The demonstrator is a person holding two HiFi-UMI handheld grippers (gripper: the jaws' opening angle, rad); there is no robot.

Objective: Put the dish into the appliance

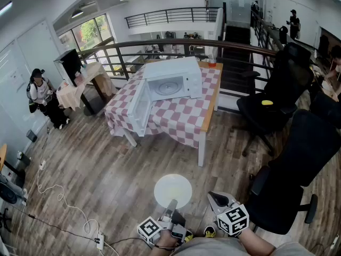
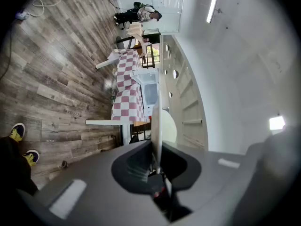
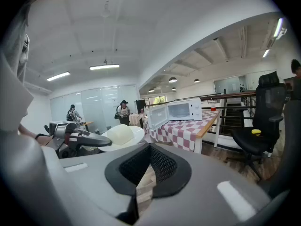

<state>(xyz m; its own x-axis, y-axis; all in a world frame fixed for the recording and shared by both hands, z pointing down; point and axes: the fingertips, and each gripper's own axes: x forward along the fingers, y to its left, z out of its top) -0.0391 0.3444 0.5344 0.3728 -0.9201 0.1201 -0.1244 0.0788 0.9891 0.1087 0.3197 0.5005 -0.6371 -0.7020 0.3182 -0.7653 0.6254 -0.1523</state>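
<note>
**Dish in Left Tongs, Microwave Standing Open**

The left tongs (image 1: 172,202) are gripping the dish (image 1: 172,191) by its near rim. The left gripper view is showing the rim edge-on, with both jaws pressing on it. The dish is white and round, and it is hanging over the wood floor (image 1: 106,169), just ahead of the person and well apart from the bench (image 1: 211,106).

The right tongs (image 1: 213,196) are hovering just beside the dish, on its right, without touching it. Their jaws are standing together, and the right gripper view is showing nothing between them except a thin slit of floor.

The microwave (image 1: 171,84) is sitting on the bench, on a red-and-white checked cloth (image 1: 181,119). Its door (image 1: 140,109) is hanging wide open to the left, past the bench edge, and is exposing the white cavity. The dish is facing that opening from across the floor.

A black chair (image 1: 277,89) is standing to the right of the bench, with a small yellow item (image 1: 267,102) lying on its seat. A second black chair (image 1: 301,164) is standing near the person's right side. A white cable (image 1: 53,193) is trailing across the floor at the left. A person (image 1: 42,96) is standing by the far left wall.
</note>
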